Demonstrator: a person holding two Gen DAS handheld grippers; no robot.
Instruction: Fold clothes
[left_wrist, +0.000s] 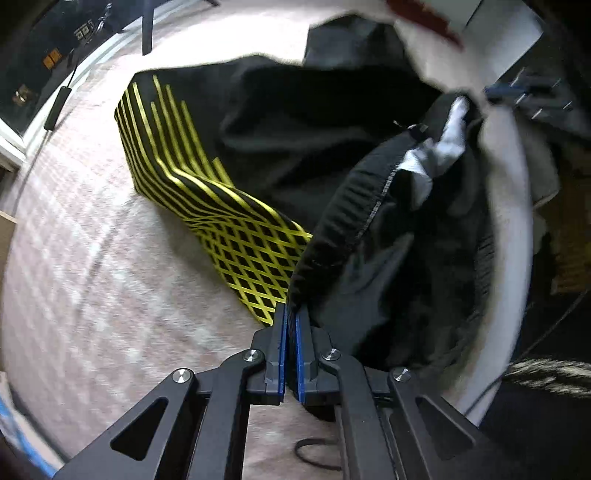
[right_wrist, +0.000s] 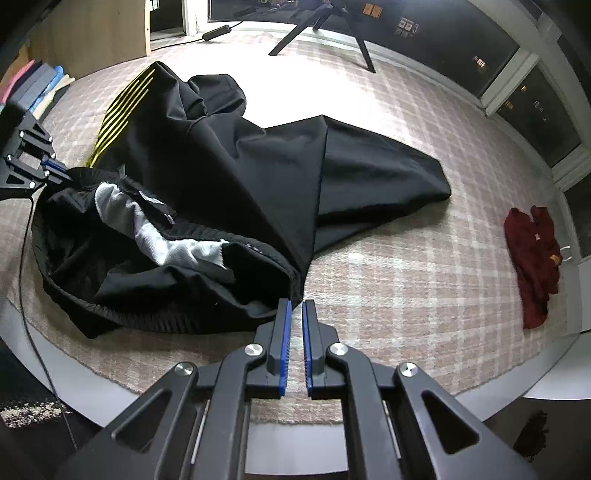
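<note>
A pair of black shorts (right_wrist: 229, 162) with yellow stripes (left_wrist: 207, 199) lies crumpled on the checked rug (right_wrist: 406, 266), its waistband open and a white pocket lining (right_wrist: 155, 236) showing. My left gripper (left_wrist: 291, 314) is shut on one end of the waistband; it also shows at the left edge of the right wrist view (right_wrist: 59, 171). My right gripper (right_wrist: 296, 306) is shut on the other end of the waistband, and it shows blurred in the left wrist view (left_wrist: 517, 92). The waistband hangs slack between the two grippers.
A dark red garment (right_wrist: 532, 258) lies on the rug at the right. A stack of folded clothes (right_wrist: 33, 85) sits at the far left. Black stand legs (right_wrist: 325, 29) and a power brick (right_wrist: 216, 33) are at the back by the windows.
</note>
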